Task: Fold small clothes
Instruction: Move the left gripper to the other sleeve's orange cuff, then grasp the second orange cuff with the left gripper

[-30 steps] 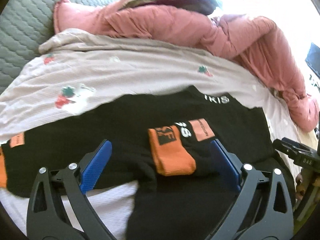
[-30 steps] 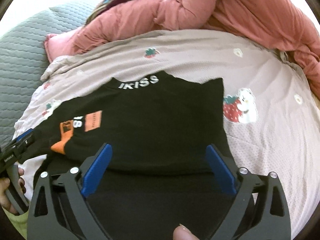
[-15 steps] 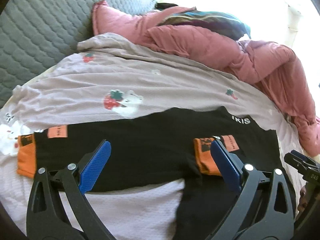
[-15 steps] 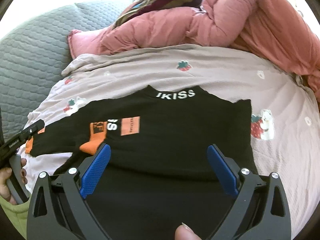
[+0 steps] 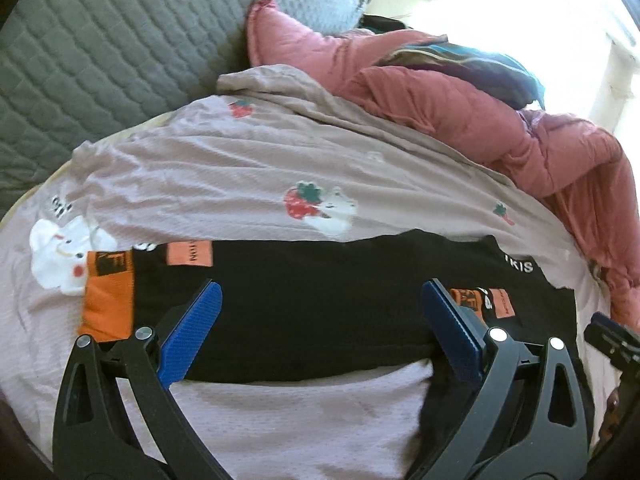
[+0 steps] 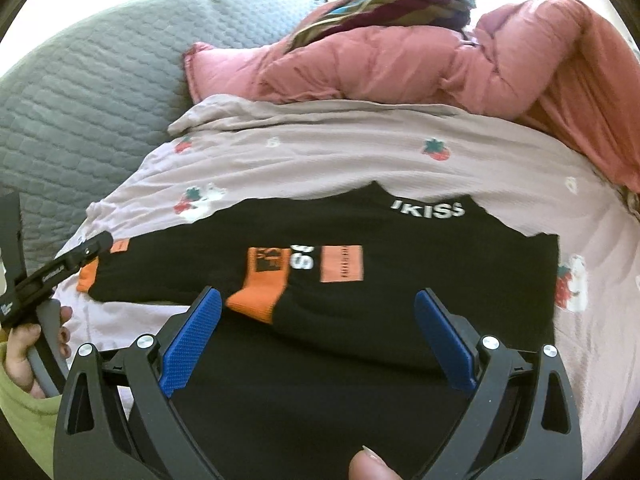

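A black shirt [image 6: 360, 300] with orange cuffs is laid flat on a bed sheet [image 5: 240, 168] printed with strawberries. One sleeve [image 6: 272, 284] is seen folded across the chest; the other sleeve [image 5: 200, 276] is stretched out to the side. Left gripper [image 5: 320, 332] and right gripper [image 6: 316, 336] are held above the shirt, fingers apart, nothing gripped. A pink quilt [image 6: 400, 64] and striped cloth [image 6: 384, 4] are heaped behind it, a grey quilted headboard [image 5: 100, 48] beside them. The hand [image 6: 28, 344] on the left gripper's handle is seen at the edge.

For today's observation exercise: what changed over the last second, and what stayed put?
The left gripper swung leftward along the black top, bringing its outstretched left sleeve into view. Both grippers stayed open, grasping nothing. The right gripper shifted slightly; the folded-in sleeve stayed.
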A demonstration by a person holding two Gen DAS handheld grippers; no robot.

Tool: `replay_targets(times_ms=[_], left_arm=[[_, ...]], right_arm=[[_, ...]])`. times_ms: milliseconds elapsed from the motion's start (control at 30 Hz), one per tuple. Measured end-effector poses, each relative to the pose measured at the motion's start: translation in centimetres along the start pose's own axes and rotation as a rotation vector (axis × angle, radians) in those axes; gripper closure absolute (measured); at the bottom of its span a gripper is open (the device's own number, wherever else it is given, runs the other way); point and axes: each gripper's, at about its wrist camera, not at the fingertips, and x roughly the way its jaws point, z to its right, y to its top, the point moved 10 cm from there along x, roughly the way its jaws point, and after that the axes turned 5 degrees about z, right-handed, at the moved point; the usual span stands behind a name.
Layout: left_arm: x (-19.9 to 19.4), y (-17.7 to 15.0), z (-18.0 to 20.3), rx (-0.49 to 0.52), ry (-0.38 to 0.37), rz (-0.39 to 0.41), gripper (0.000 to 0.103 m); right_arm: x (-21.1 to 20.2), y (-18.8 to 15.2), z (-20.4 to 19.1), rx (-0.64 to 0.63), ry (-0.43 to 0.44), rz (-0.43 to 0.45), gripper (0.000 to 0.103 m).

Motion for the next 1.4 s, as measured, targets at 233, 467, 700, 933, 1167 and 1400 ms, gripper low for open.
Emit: replay_targets(times_ms=[233, 467, 700, 933, 1167, 1400], left_arm=[[-0.7, 0.4, -5.8, -0.109, 0.094, 0.010, 0.010], [-1.0, 0.4, -10.6, -0.168, 0.214, 0.011, 0.010], [0.0, -1.6, -14.7, -0.259, 0.274, -0.053, 0.010], [1.3, -3.0, -15.3, -0.274, 0.274, -0.098, 0.058], [0.9, -1.9, -13.7, -0.215, 0.226, -0.055, 0.096], [-0.7, 0.2, -7.4, -0.151, -0.016, 0.041, 0.096]], right_arm=[[1.4, 0.5, -4.3, -0.071, 0.055, -0.013, 0.006], [3.0, 1.0, -7.6, -0.112, 0.096, -0.024, 0.006], [4.2, 0.7, -10.2, -0.142, 0.128, -0.045, 0.006], [4.9, -0.3, -11.7, -0.146, 0.161, -0.063, 0.006], [5.1, -1.6, -10.6, -0.098, 0.167, -0.082, 0.006], [4.5, -1.9, -6.7, -0.012, 0.129, -0.067, 0.006]])
